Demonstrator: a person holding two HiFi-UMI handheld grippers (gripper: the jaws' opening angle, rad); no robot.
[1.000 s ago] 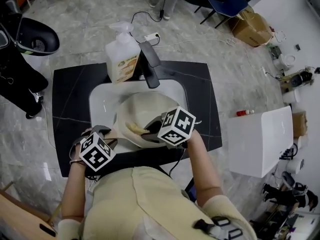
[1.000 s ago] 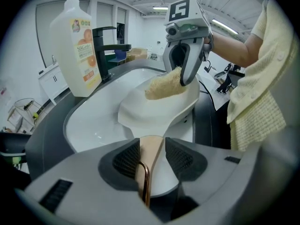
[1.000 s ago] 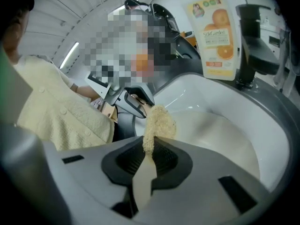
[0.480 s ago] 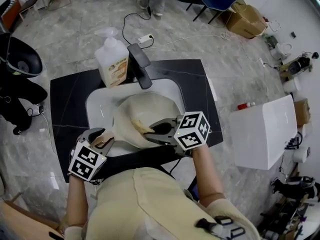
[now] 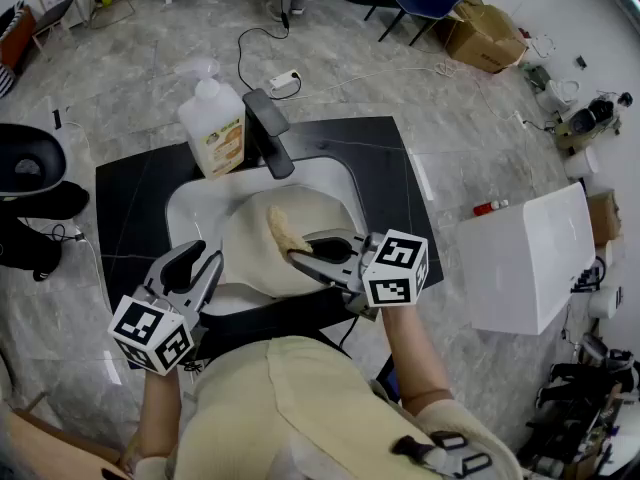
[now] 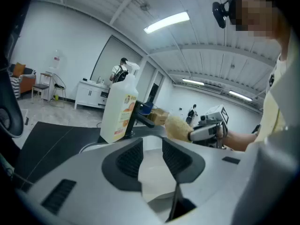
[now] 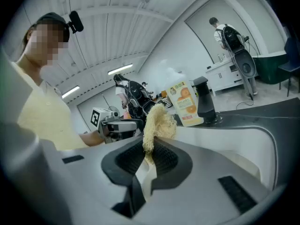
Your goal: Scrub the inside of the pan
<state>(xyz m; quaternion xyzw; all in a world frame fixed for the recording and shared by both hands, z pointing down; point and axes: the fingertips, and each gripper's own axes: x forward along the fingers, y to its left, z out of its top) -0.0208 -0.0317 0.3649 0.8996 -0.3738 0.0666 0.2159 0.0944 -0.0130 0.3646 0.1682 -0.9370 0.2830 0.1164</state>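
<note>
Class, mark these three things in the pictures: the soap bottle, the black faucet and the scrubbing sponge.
soap bottle [image 5: 213, 128]: head view, on its labelled body.
black faucet [image 5: 268, 134]: head view, midway along the spout.
scrubbing sponge [image 5: 283, 230]: head view, on its fluffy free end.

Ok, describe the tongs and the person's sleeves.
The left tongs and right tongs are light grey with black ribbed pads; each carries a white cube with black square markers. The top is pale yellow, forearms bare. The left tongs have just been closing, nothing between them.
</note>
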